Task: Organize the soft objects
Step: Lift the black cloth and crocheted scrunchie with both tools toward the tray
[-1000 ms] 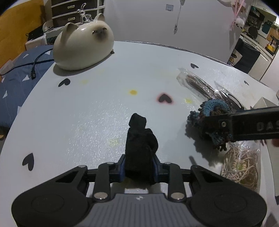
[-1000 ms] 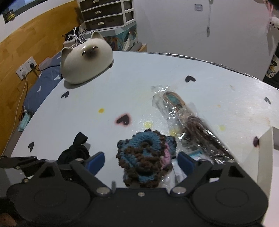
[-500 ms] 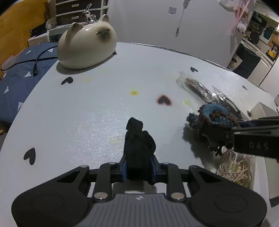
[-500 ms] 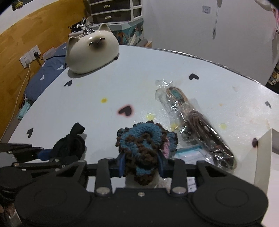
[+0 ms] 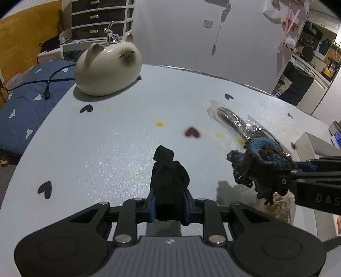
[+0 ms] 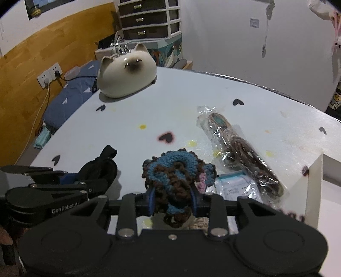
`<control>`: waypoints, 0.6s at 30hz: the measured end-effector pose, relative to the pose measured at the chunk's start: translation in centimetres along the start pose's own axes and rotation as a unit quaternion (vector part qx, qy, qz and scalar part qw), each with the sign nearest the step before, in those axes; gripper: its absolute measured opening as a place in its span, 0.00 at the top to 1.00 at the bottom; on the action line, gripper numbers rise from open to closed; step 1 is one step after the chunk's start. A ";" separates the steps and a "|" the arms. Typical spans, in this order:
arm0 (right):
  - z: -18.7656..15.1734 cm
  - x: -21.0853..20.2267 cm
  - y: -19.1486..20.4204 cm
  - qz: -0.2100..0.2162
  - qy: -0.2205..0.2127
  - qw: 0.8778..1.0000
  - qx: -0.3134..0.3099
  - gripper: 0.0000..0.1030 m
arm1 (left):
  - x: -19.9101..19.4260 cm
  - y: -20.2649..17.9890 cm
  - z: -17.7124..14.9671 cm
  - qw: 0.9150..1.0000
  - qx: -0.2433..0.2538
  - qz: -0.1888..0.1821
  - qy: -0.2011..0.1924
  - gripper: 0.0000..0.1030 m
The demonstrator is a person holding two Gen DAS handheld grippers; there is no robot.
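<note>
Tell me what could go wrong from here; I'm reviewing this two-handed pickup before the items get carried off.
The crocheted scrunchie hangs loose strands below the right hand-held gripper, whose jaws are closing; they might snag the raffia bundle underneath. The black fabric piece is pinched only at its lower part by the left hand-held gripper, so it could flop or slip out.

The place was a room in a home, probably a bedroom. Beside the white worktop (image 5: 119, 136), which had small black hearts printed on it, stood a bed with blue bedding (image 5: 23, 100). A chest of dark drawers (image 6: 147, 19) was at the wall, and a wall socket (image 6: 50, 74) sat on a wooden panel. A cream cat-shaped ornament (image 5: 108, 68) decorated the worktop.
</note>
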State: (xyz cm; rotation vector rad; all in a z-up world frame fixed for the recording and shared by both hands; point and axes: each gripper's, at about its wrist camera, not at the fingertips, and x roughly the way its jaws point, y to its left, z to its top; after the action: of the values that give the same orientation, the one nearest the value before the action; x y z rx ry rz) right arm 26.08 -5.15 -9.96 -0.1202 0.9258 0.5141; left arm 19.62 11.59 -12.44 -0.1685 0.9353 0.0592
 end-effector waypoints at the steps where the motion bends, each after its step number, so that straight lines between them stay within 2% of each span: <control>1: -0.1 -0.5 0.0 0.000 -0.004 1.000 0.003 0.69 | -0.3 -0.1 -0.1 1.000 0.000 0.000 -0.003 0.75; 11: -1.8 -5.3 -0.9 0.001 -0.046 0.999 0.030 0.69 | -3.7 -1.6 -0.6 0.999 -0.001 0.001 -0.033 0.75; 18: -3.1 -9.1 -2.1 0.016 -0.086 0.995 0.037 0.69 | -6.1 -3.5 -1.1 0.999 -0.005 0.006 -0.053 0.75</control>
State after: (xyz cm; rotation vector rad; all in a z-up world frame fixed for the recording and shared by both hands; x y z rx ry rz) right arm 20.35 -11.39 -4.86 0.0062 0.7783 0.5104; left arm 15.50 8.09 -7.74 -0.1675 0.8297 0.0831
